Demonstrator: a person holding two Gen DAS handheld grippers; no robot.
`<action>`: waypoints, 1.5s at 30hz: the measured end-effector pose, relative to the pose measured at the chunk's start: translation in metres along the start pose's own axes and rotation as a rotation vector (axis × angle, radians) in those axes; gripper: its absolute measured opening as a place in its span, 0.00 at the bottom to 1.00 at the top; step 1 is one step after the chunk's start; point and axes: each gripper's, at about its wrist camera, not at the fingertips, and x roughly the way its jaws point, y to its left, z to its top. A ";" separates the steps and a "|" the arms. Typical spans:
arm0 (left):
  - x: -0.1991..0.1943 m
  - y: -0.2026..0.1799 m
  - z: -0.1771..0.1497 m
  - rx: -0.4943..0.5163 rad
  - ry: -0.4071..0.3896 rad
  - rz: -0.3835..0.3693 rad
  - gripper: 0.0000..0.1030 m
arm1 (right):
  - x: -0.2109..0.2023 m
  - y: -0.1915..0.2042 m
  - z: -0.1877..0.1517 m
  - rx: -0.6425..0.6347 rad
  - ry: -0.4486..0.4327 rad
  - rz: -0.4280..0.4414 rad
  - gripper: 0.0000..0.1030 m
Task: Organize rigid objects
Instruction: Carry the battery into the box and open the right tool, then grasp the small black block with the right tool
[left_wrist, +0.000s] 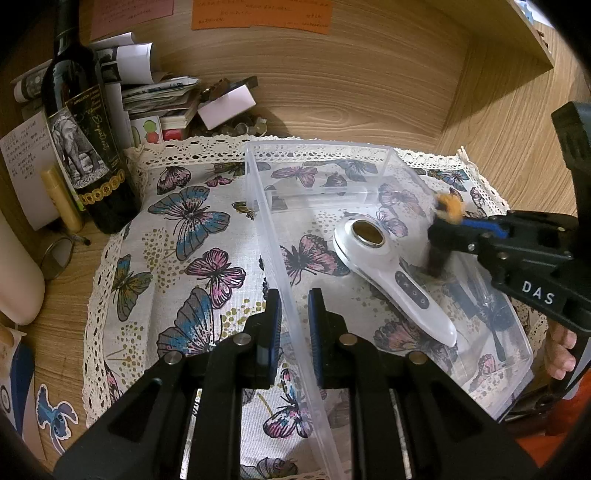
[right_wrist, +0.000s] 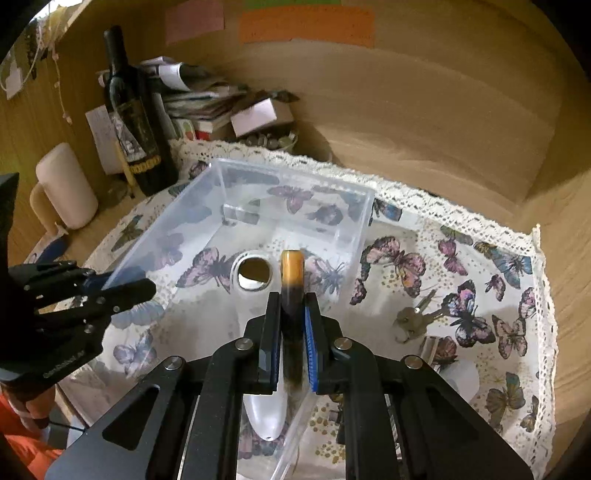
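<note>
A clear plastic box (left_wrist: 321, 173) (right_wrist: 258, 181) sits on a butterfly cloth. Inside lies a white handheld device (left_wrist: 391, 277) (right_wrist: 255, 275) with a round metal-rimmed head. My left gripper (left_wrist: 295, 325) is shut on the box's left wall; it also shows in the right wrist view (right_wrist: 110, 284). My right gripper (right_wrist: 291, 332) is shut on a dark stick-shaped object with an orange-yellow end (right_wrist: 291, 269), held above the box over the white device. In the left wrist view the right gripper (left_wrist: 443, 225) carries that object (left_wrist: 448, 208), which looks blurred.
A dark wine bottle (left_wrist: 85, 140) (right_wrist: 129, 118), stacked papers and small boxes (left_wrist: 162, 96), and a cream cylinder (right_wrist: 66, 184) stand at the back left. Keys (right_wrist: 417, 317) lie on the cloth right of the box. Wooden walls enclose the back and right.
</note>
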 end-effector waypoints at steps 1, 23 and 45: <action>0.000 0.000 0.000 0.001 0.000 0.000 0.14 | 0.001 0.000 0.000 0.003 0.007 0.001 0.10; 0.000 0.000 0.000 0.002 0.000 0.001 0.14 | -0.038 -0.051 -0.017 0.108 -0.043 -0.128 0.15; 0.000 0.000 0.000 0.001 0.003 0.006 0.14 | 0.011 -0.043 -0.075 0.069 0.183 -0.043 0.22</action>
